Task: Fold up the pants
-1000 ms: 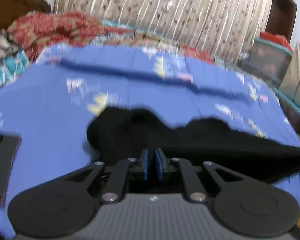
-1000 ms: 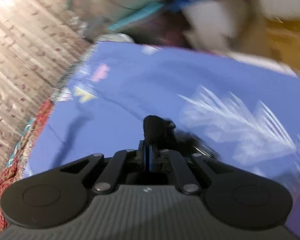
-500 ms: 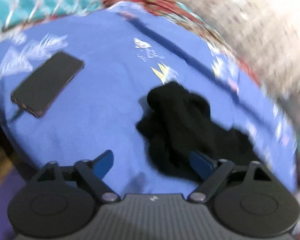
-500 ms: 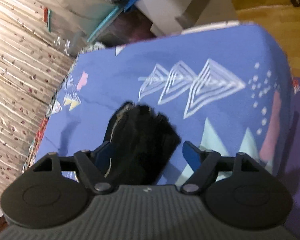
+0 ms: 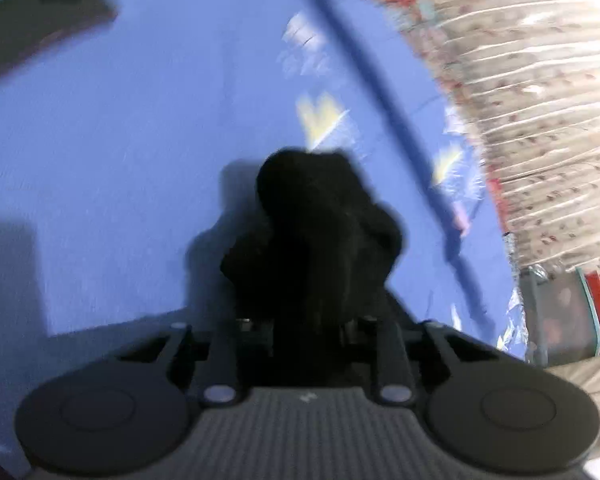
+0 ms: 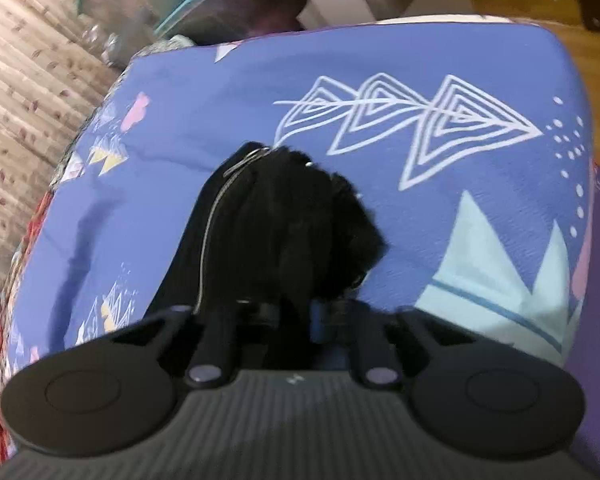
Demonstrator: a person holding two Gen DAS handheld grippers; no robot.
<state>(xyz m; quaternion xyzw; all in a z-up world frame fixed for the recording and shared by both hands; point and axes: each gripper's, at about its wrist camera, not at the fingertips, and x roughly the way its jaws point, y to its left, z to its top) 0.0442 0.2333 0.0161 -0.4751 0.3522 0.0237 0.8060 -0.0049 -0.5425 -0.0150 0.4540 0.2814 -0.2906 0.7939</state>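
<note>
A: Pants [image 6: 284,232] are lying bunched near the bed's [image 6: 440,60] corner, no neat fold showing.

B: Left gripper [image 5: 308,320] and right gripper [image 6: 294,312] are both pinching them; most folding is remaining.

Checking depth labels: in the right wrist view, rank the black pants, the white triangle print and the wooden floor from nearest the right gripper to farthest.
1. Black pants: bunched right at the right gripper.
2. White triangle print: on the blue sheet beyond the pants, toward the right.
3. Wooden floor: past the bed's far edge, upper right.
</note>
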